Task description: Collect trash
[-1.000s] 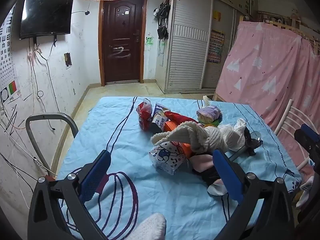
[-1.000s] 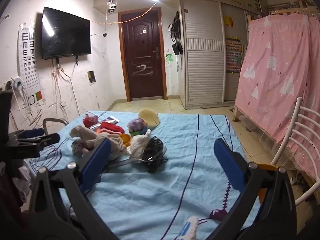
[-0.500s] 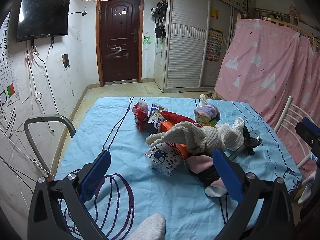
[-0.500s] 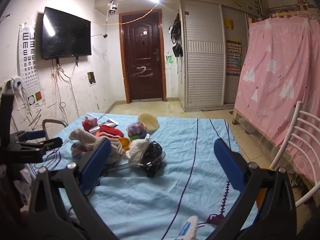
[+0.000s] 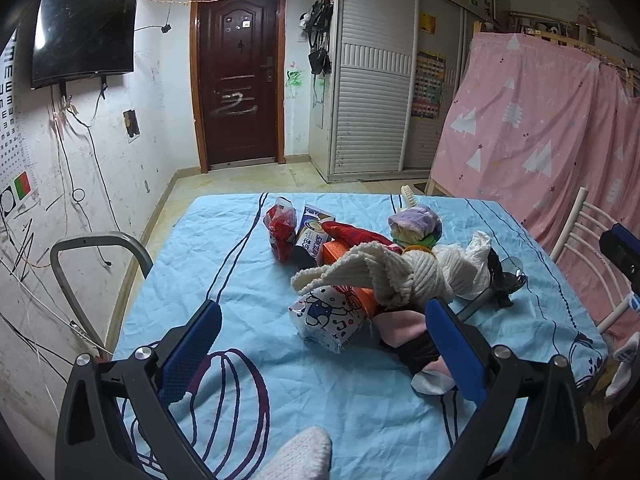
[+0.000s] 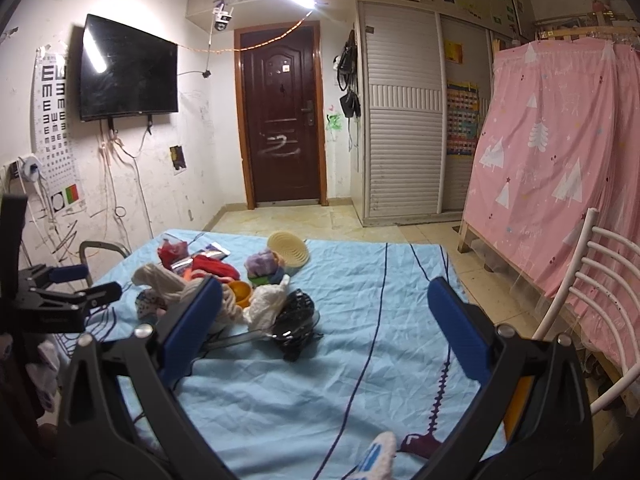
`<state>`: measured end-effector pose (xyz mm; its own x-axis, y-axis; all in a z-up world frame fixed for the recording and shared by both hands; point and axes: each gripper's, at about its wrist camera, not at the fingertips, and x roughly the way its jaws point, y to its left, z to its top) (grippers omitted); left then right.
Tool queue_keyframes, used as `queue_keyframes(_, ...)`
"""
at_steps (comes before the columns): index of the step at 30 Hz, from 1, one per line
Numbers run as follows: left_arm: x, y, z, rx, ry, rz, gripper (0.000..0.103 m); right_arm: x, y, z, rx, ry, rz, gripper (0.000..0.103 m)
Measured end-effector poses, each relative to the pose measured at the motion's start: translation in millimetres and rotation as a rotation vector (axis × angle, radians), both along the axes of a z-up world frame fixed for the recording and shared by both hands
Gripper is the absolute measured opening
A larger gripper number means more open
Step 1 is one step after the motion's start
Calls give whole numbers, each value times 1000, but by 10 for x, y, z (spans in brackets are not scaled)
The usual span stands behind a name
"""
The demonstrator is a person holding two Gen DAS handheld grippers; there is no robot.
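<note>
My left gripper (image 5: 320, 344) is released, jaws spread wide, empty, held above the near edge of the worktop (image 5: 208, 264). My right gripper (image 6: 324, 320) is likewise released and holds nothing.

Location of task items, left wrist view: the trash lies mixed into one heap at 12 to 1 o'clock. The printed snack wrapper (image 5: 330, 318) sits nearest, just beyond the jaw line. The red foil bag (image 5: 280, 232) and the milk carton (image 5: 314, 232) stand side by side at the far edge of the heap, at 12 o'clock.

Hazards, as I judge them:
- The knitted white cloth (image 5: 384, 276) drapes over the wrapper's top edge. A closing grip there may catch yarn and drag the whole heap.
- The wrapper is thin and soft; a shallow pinch may slip off.
- The carton stands touching the red bag; a sideways approach may topple either one.
- The wrinkled blue cover can bunch between the fingers if I descend too low.
</note>
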<state>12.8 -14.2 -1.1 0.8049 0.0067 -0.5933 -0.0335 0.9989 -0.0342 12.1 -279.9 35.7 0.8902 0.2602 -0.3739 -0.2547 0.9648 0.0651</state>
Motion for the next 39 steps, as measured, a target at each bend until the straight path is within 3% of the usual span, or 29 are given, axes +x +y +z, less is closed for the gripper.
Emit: queue_keyframes(39, 41, -98, -7, 27, 11, -15, 93, 25, -20, 68, -13, -12, -7, 99)
